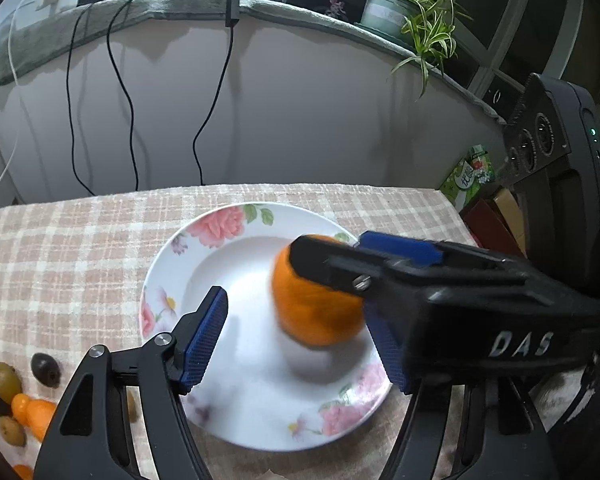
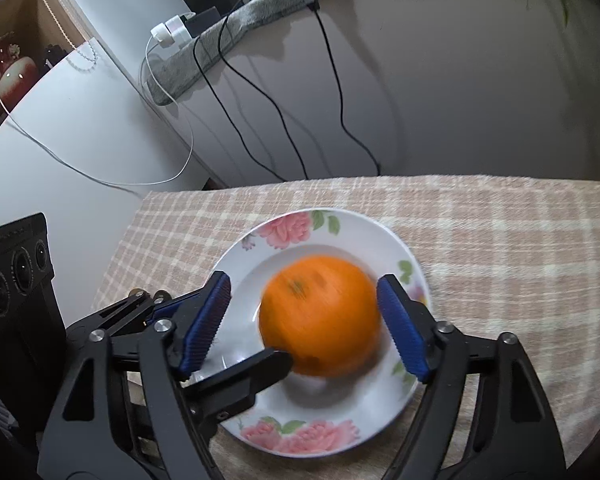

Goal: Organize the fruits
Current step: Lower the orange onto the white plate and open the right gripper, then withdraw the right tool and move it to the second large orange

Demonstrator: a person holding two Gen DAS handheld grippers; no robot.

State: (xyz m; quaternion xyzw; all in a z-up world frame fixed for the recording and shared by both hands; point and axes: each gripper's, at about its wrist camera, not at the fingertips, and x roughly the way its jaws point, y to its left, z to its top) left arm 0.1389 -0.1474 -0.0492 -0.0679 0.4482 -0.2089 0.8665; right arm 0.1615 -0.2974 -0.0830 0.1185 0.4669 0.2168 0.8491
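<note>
One orange (image 2: 320, 316), round, bright, motion-blurred, with a few dark specks near its top, is sitting on the white floral plate (image 2: 328, 436), roughly centred in the well. One plate only, pink roses and green leaves printed round its rim, resting on a beige checked tablecloth (image 2: 500, 248).

Off the plate, at the left edge of the left wrist view, a small heap of little fruits (image 1: 8, 392) is lying on the cloth: about two greenish ones, two dark ones and at least two orange pieces, partly cut off by the frame, so the exact count is unclear.

Two grippers are showing, both with blue ribbed pads. The right gripper (image 2: 304, 324) is standing wide apart around the orange; the right pad is sitting just beside the fruit's skin and the left pad is clear of it with white plate showing between. Blur is making it hard to tell whether the right pad is actually touching. Nothing is being gripped.

The left gripper (image 1: 300, 336) is also parted, roughly mid-width, hanging over the plate. The orange is lying between its fingers toward the right one, and no pad is pressing it. In the right wrist view one of its black fingers (image 2: 256, 372) is crossing in front of the orange's lower left, right up against it.

Several black cables (image 2: 260, 92) are hanging down the wall behind the table, and one potted plant (image 1: 412, 8) is sitting on the ledge.
</note>
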